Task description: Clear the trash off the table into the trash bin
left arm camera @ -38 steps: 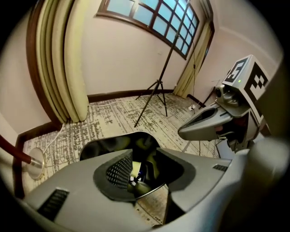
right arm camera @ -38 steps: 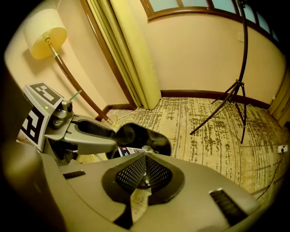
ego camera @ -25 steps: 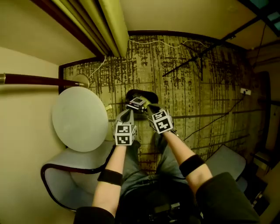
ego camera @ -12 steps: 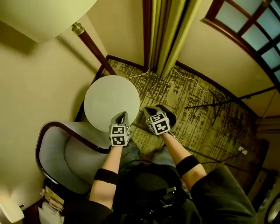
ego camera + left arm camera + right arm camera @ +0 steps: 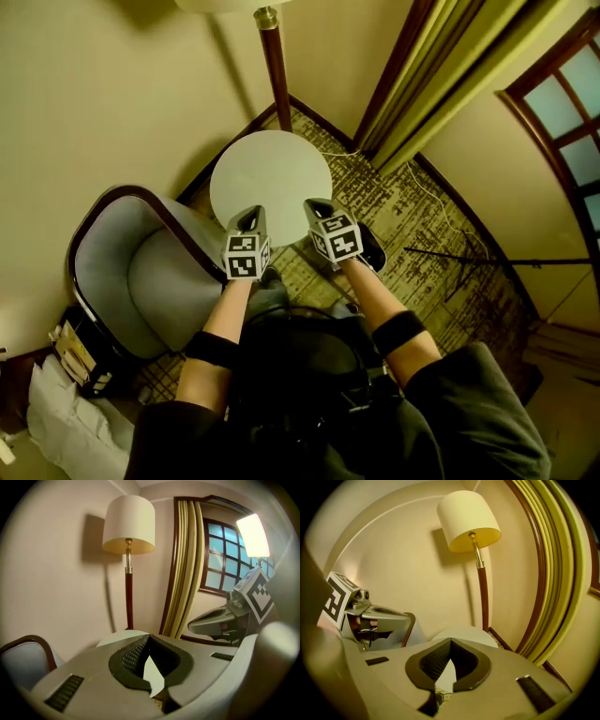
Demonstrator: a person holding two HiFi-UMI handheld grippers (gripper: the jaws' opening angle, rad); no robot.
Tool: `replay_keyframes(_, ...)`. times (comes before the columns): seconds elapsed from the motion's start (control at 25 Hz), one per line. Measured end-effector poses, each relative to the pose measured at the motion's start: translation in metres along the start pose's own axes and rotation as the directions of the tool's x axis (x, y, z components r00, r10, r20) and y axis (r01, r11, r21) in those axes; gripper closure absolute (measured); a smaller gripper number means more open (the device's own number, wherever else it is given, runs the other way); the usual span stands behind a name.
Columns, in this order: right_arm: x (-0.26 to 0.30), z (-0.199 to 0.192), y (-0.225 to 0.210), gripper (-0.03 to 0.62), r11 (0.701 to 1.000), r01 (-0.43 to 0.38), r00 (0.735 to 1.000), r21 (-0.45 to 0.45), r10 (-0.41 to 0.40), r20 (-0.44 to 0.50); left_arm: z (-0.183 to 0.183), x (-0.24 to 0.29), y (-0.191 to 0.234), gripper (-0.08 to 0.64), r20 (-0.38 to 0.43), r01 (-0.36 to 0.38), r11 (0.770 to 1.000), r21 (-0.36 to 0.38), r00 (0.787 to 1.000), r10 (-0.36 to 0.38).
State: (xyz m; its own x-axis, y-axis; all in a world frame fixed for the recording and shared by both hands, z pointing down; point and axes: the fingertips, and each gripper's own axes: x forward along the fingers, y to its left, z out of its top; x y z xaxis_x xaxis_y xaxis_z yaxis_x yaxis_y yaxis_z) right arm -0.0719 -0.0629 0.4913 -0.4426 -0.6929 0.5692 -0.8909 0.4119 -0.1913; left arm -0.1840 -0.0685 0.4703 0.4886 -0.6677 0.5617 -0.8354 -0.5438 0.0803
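The left gripper [image 5: 149, 638] has its jaws pressed together at the tips with nothing caught between them. The right gripper [image 5: 450, 642] is closed the same way and is just as empty. Through the small gap behind each pair of tips shows a pale patch of the round table [image 5: 272, 169].

In the head view the two grippers sit side by side, near each other. Both point away from the person and tilt downward, with their tips over the near edge of the table. The table lies just ahead of and below both sets of jaws. Its top is a plain disc, so it has no long axis to speak of.

A dark bin [image 5: 373, 253] stands on the patterned carpet [image 5: 422, 220], just to the right of and beneath the right jaws. That gripper hides most of it, so I cannot tell how it is turned.

An armchair [image 5: 141, 281] sits to the left of the left jaws, close beside the table. Beyond the table, straight ahead of the jaws, the pole of a floor lamp [image 5: 129, 524] rises upright. A curtain [image 5: 185, 569] hangs further right, with a window [image 5: 225, 559] beyond it.
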Motion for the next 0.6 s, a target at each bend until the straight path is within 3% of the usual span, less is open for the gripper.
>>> replay_keyframes(0.4,-0.001,0.01,-0.008,0.592,0.999,0.019,1.0,-0.034,-0.02,-0.017,0.007,-0.009,0.021,0.56,0.016,-0.037,0.999,-0.011,0.999,0.037)
replay_keyframes(0.6,-0.005,0.005,-0.012,0.592,0.999,0.022,1.0,-0.025,-0.023,-0.02,0.006,-0.01,0.016,0.56,0.0,-0.021,1.0,-0.011,1.0,0.021)
